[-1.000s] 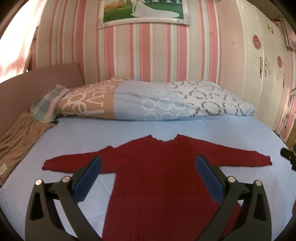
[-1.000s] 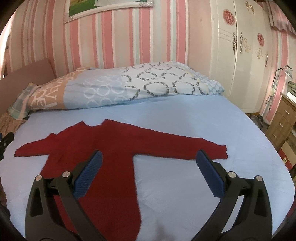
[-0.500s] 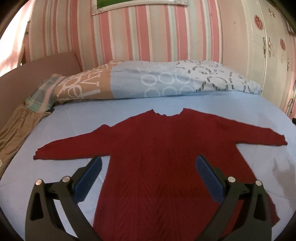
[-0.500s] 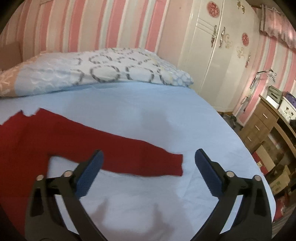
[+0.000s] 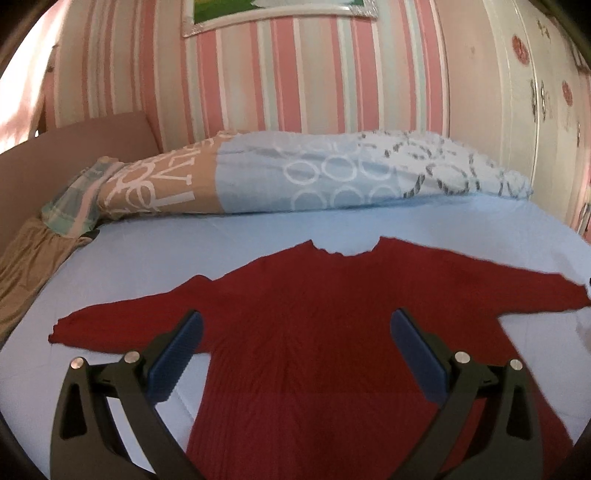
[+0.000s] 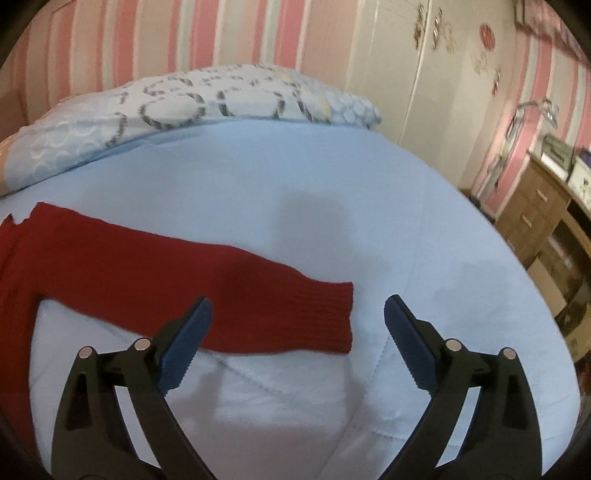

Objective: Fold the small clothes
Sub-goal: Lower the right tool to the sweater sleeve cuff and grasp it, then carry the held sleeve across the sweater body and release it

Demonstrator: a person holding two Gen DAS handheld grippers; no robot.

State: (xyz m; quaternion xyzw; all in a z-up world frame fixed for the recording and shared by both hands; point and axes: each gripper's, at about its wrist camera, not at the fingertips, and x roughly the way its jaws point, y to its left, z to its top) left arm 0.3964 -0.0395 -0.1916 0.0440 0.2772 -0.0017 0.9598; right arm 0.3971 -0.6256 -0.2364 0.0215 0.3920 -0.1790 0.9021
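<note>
Here, a bedroom with pink striped wallpaper (image 5: pixel 280 74) and a bed under a pale blue sheet (image 5: pixel 177 258). Along the head of the bed, a rolled quilt (image 5: pixel 314 173), tan with white letters at one end, blue with rings in the middle, white with grey rings at the other. Beside its tan end, a checked cloth (image 5: pixel 74 199) and a brown garment (image 5: pixel 26 266) at the sheet's edge. Above, part of a framed picture (image 5: pixel 273 11). To the right, a white wardrobe (image 6: pixel 417 66), and further right a wooden dresser (image 6: pixel 532 210) with drawers.

Spread flat across the middle of the sheet, a red sweater (image 5: pixel 325 332), neckline toward the quilt, both sleeves stretched out sideways. Nothing lying on it or blocking the way to it.

Left gripper (image 5: pixel 293 349) poised over the sweater's body, blue pads (image 5: pixel 177 354) spread wide, nothing between them, no contact with the knit that can be made out.

Right gripper (image 6: pixel 297 334) aimed down at the end of the right sleeve (image 6: pixel 258 295). Ribbed cuff (image 6: pixel 328 317) seen in the gap between the pads (image 6: pixel 188 343), lying flat on the sheet, not pinched. Jaws wide apart and opening a little more. Shadows of the tool on the sheet beyond and below the cuff. Whether the tips touch the fabric: cannot tell.
</note>
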